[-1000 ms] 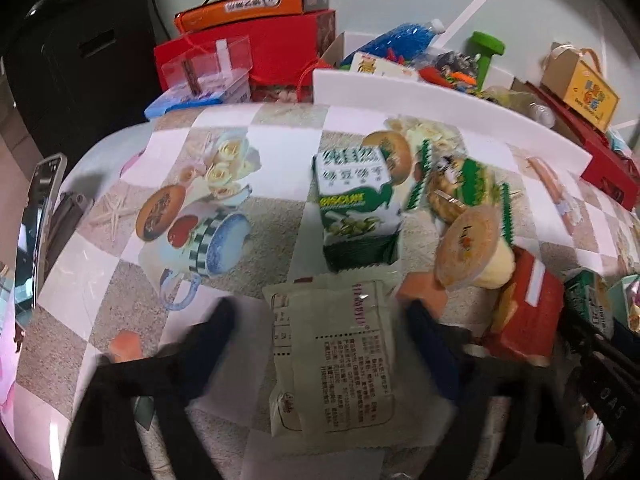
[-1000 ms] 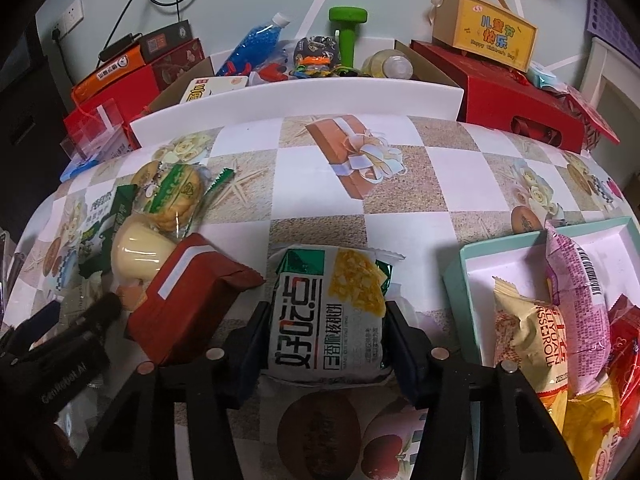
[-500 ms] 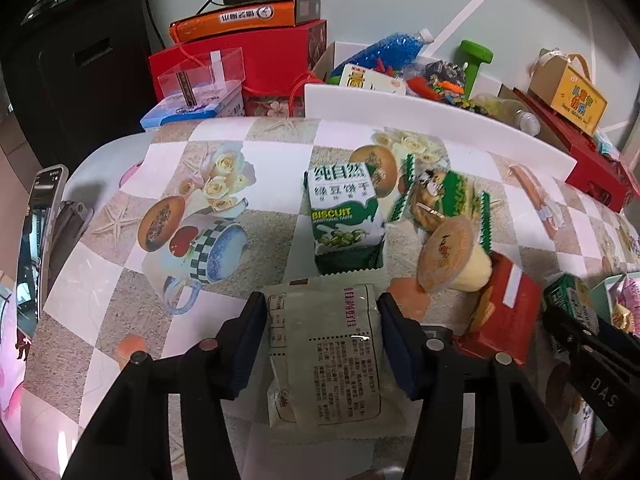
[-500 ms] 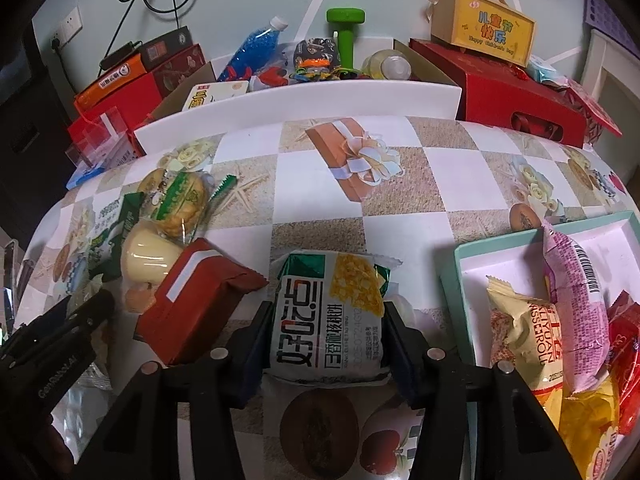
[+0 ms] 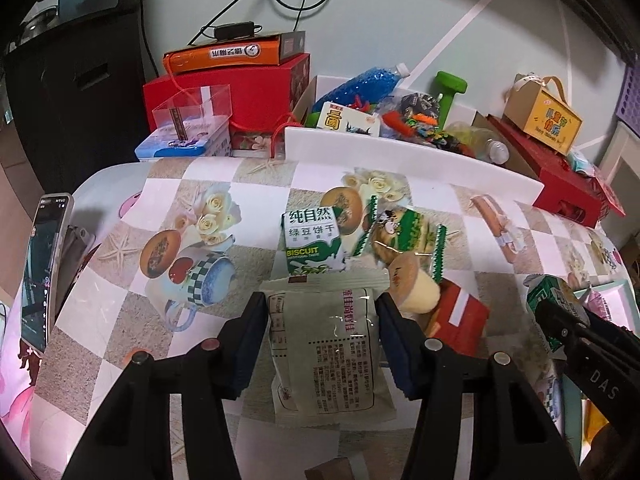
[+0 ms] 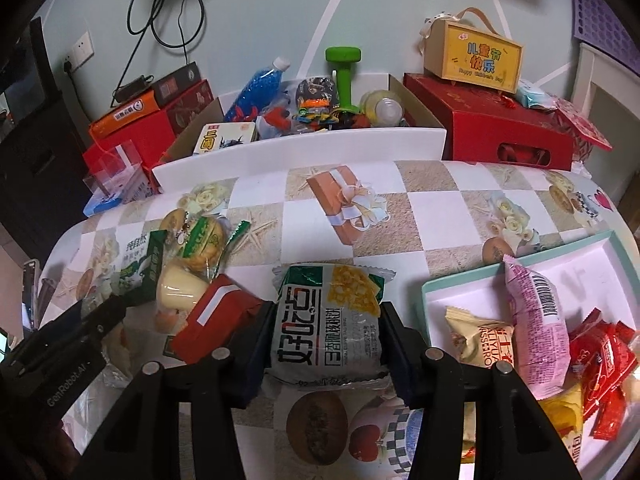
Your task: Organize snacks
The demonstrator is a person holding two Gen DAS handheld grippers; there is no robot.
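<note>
At the near edge of the table, both tongs are clamped on snack packets. The left gripper has its two fingers pressed against the sides of a pale grey-green packet printed with small text, which sits between the pads over the patterned cloth. The right gripper squeezes a green-and-yellow corn snack packet the same way, its finger pads touching both long edges.

Toward the table's right edge lies a shallow teal-rimmed tray with a white floor. In it are a pink packet leaning over the tray's far rim, a tan wafer packet just beside it, red packets at the right, and a yellow packet toward the near side.

Left of the corn snack, loose on the cloth, stand a red carton, a pudding cup touching it, a clear bag of cookies and a green biscuit box.

Along the far edge, behind a white board, an open cardboard box holds a blue-filled bottle, a green dumbbell, a card box and small jumbled toys. Red gift boxes flank it, the right one carrying a yellow handled carton.
</note>
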